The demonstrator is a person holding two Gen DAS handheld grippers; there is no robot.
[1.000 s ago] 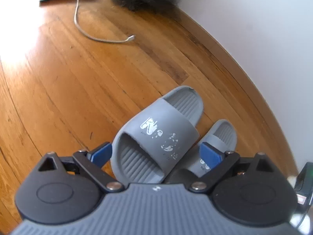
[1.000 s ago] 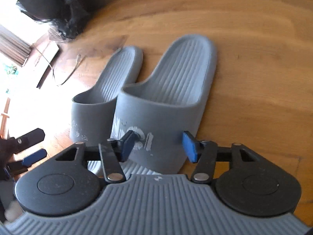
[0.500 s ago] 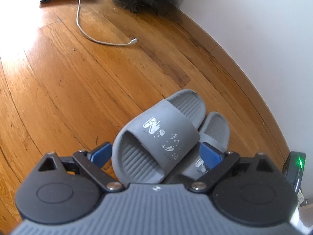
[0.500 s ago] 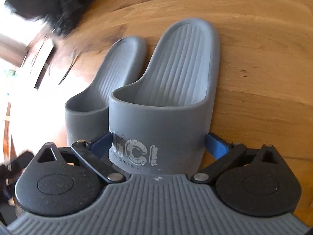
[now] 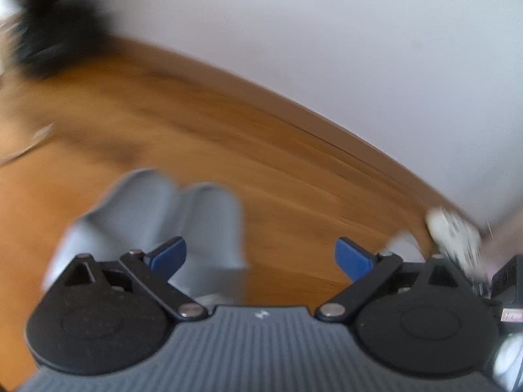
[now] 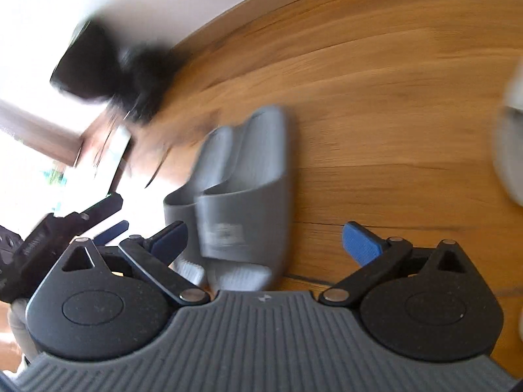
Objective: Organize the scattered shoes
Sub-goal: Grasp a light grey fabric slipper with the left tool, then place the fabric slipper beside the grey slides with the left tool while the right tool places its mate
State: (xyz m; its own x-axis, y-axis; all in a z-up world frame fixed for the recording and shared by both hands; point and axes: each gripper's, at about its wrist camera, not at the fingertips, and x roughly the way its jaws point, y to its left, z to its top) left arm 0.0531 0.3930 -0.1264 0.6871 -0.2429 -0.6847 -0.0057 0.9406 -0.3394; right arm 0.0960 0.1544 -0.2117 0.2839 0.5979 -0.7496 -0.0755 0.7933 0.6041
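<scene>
Two grey slides stand side by side on the wood floor, toes toward the wall, the right slide (image 6: 251, 196) touching the left slide (image 6: 209, 163). My right gripper (image 6: 264, 241) hangs open above and behind their heels, and its pads touch nothing. In the blurred left wrist view the same pair (image 5: 147, 215) lies low on the left. My left gripper (image 5: 261, 253) is open over bare floor, with only its left finger overlapping the pair. The left gripper's dark body (image 6: 65, 228) also shows at the left edge of the right wrist view.
A white wall (image 5: 327, 32) and wooden skirting run close behind the slides. A black fluffy heap (image 6: 108, 65) sits at the wall to the left. A pale shoe (image 6: 510, 150) lies at the right edge. A pale speckled thing (image 5: 454, 232) is too blurred to name.
Both grippers have drawn back and up from the slides. The right jaws widened and left the right slide's strap. The left view swung right, so the pair sits off to its left.
</scene>
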